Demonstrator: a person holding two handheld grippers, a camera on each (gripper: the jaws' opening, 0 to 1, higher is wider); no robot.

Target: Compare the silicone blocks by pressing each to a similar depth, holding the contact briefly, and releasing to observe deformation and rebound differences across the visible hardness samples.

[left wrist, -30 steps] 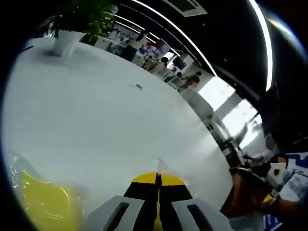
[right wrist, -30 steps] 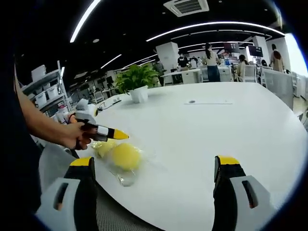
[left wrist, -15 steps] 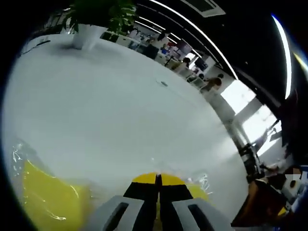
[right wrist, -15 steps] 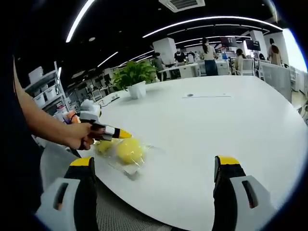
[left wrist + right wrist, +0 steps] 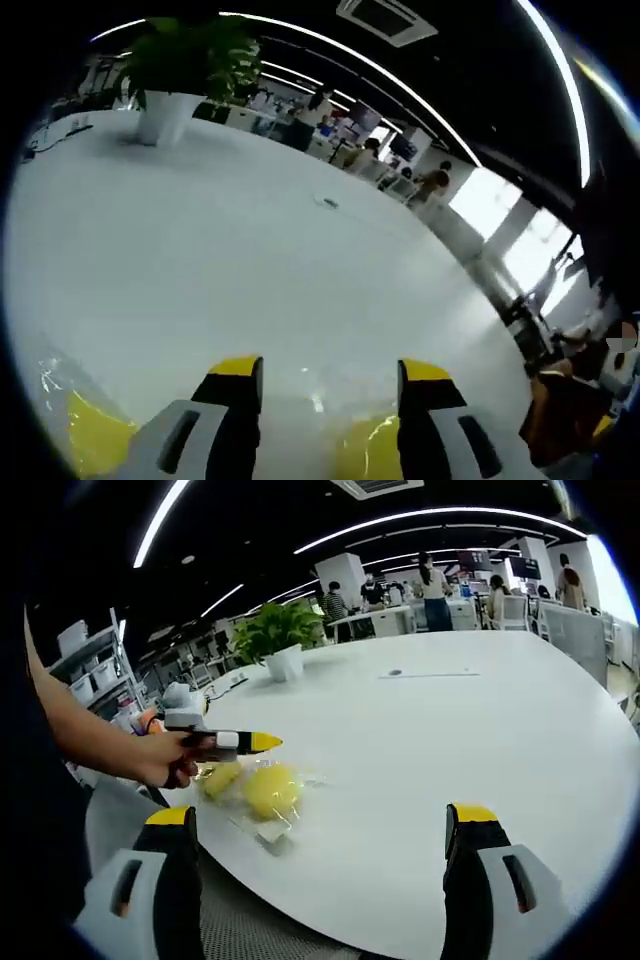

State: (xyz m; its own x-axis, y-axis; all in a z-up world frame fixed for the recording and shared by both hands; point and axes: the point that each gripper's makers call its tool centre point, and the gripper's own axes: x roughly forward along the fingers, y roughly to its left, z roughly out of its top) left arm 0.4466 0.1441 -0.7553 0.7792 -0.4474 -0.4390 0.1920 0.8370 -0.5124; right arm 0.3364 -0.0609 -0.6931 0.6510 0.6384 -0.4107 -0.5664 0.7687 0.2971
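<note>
In the left gripper view the left tool (image 5: pixel 325 400) stands with its yellow-tipped jaws apart and nothing between them. Just below and to either side lie the yellow silicone blocks (image 5: pixel 90 440), near the desk's front edge and wrapped in a clear crinkled plastic bag (image 5: pixel 55 375) that catches the light.

In the right gripper view the right tool (image 5: pixel 325 850) is wide and empty, held back from the desk's near edge. The same blocks sit in their wrapper on the white desk (image 5: pixel 480 730), just under the left tool's tip, which a hand (image 5: pixel 165 762) holds level above them — whether it touches the wrapper I cannot tell.

The blocks look rounded, small and light, likely soft enough to dent and spring back. The film looks slick, so a press off-centre could make a block skid. Pushing straight down on the crown of each lump seems the surest contact.

Farther off a potted plant (image 5: pixel 280 640) stands on the desk, then a small dark object (image 5: pixel 396 672) — and beyond, people at workstations. No label or writing is legible anywhere.
</note>
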